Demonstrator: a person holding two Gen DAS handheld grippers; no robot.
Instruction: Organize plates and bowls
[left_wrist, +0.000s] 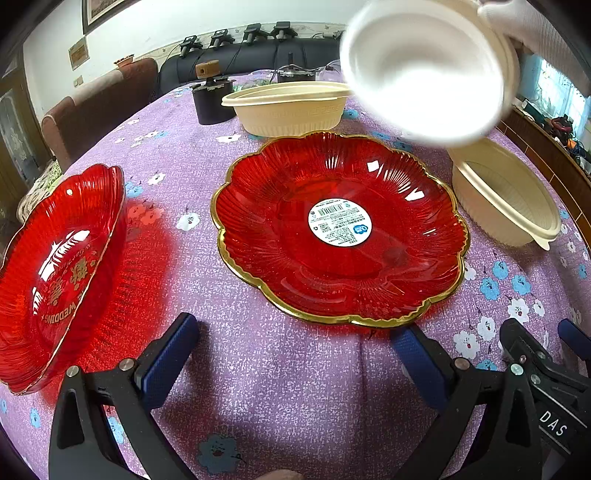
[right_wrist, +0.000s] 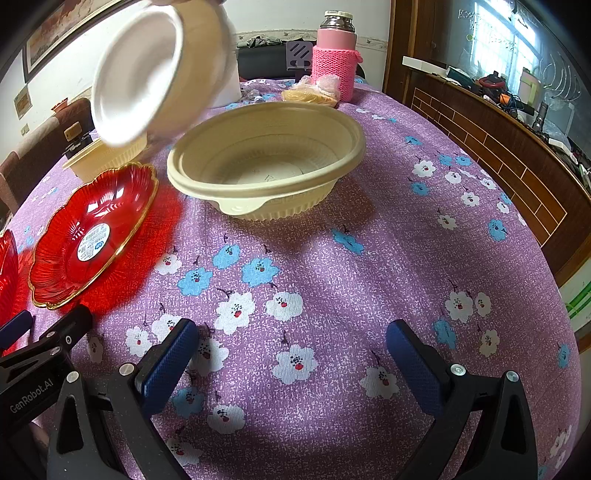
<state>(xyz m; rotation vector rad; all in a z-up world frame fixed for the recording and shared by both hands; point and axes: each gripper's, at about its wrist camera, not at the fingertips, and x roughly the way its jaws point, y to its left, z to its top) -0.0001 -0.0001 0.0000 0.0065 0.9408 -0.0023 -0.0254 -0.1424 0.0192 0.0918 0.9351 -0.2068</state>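
Observation:
A red glass plate (left_wrist: 340, 229) with a gold rim and a white sticker lies flat on the purple flowered tablecloth, just beyond my open left gripper (left_wrist: 295, 354). A second red plate (left_wrist: 55, 277) with gold lettering sits tilted at the left. My right gripper (right_wrist: 291, 358) is open over bare cloth, short of a cream bowl (right_wrist: 266, 158). Another cream bowl (left_wrist: 288, 107) stands behind the flat plate. A white-gloved hand (left_wrist: 524, 26) holds a blurred pale bowl (left_wrist: 424, 70) tipped in the air above the table; it also shows in the right wrist view (right_wrist: 147, 74).
A pink flask in a knitted sleeve (right_wrist: 334, 51) and a bag of yellow discs (right_wrist: 310, 96) stand at the table's far end. A black cylinder (left_wrist: 212, 101) sits behind the cream bowl. Chairs flank the left, a wooden cabinet (right_wrist: 498, 147) the right.

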